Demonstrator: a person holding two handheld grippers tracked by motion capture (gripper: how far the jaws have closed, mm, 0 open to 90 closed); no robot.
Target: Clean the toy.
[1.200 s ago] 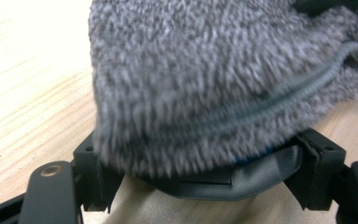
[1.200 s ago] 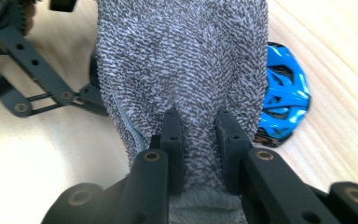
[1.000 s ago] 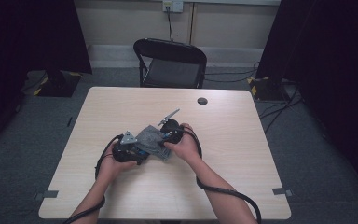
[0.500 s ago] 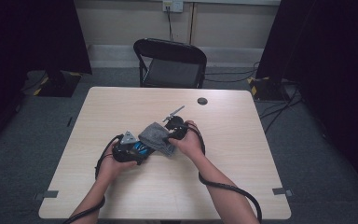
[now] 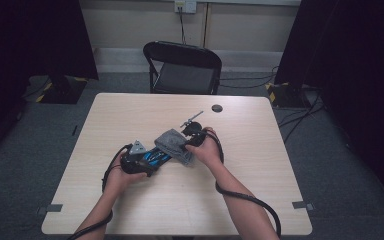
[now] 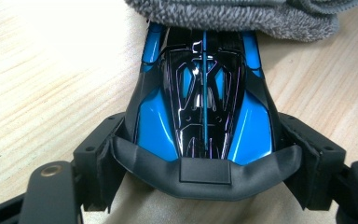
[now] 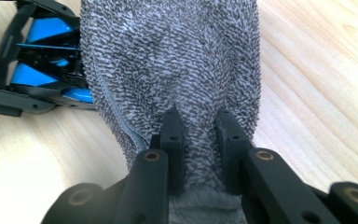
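Observation:
A blue and black toy car [image 5: 158,156] lies at the middle of the table, and my left gripper [image 5: 150,160] is shut on it. In the left gripper view the pads press both sides of the car [image 6: 204,107], my left gripper [image 6: 207,157] clamping its near end. A grey terry cloth [image 5: 174,144] drapes over the car's far end. My right gripper [image 5: 192,138] is shut on the cloth. In the right gripper view the jaws of my right gripper [image 7: 199,135] pinch a fold of the cloth [image 7: 177,60], with the car [image 7: 46,70] at the upper left.
The light wooden table [image 5: 260,165] has a small black round cap [image 5: 217,108] near its far edge. A black folding chair [image 5: 182,70] stands behind the table. Cables trail from both grippers toward the near edge.
My right hand has drawn the cloth a little to the right and away along the car. The left hand and the car have stayed put.

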